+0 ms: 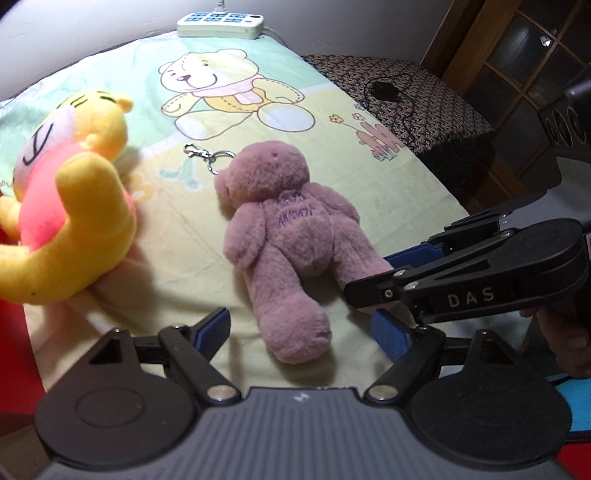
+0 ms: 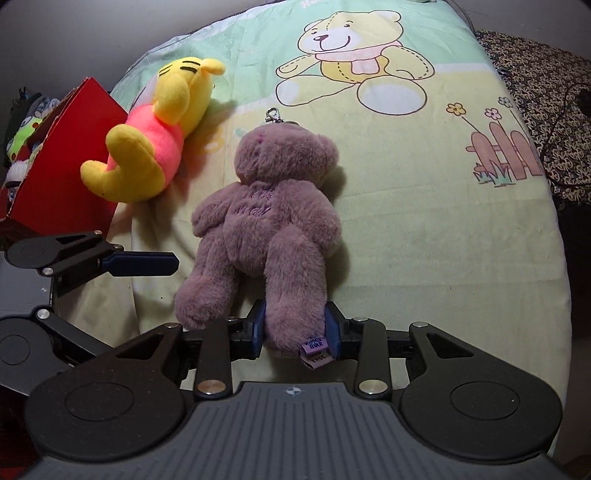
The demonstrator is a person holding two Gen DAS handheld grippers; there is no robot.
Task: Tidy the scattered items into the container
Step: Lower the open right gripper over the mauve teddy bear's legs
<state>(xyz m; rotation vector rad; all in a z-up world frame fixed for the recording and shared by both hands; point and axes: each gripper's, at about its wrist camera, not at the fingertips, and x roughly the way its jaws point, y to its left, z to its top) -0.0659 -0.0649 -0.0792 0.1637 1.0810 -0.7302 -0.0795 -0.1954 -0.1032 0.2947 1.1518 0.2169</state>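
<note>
A purple plush bear with a keyring clip lies face down on the cartoon bed sheet. My right gripper is shut on one of its legs, with the blue pads pressing both sides; it comes in from the right in the left wrist view. My left gripper is open, and the bear's other leg shows between its wide-set fingers, untouched. A yellow plush in a pink shirt leans against the red box, which holds several soft toys.
A white power strip lies at the far end of the bed. A patterned stool with a black charger and cable stands to the right, with a wooden door behind it. A hand holds the right gripper.
</note>
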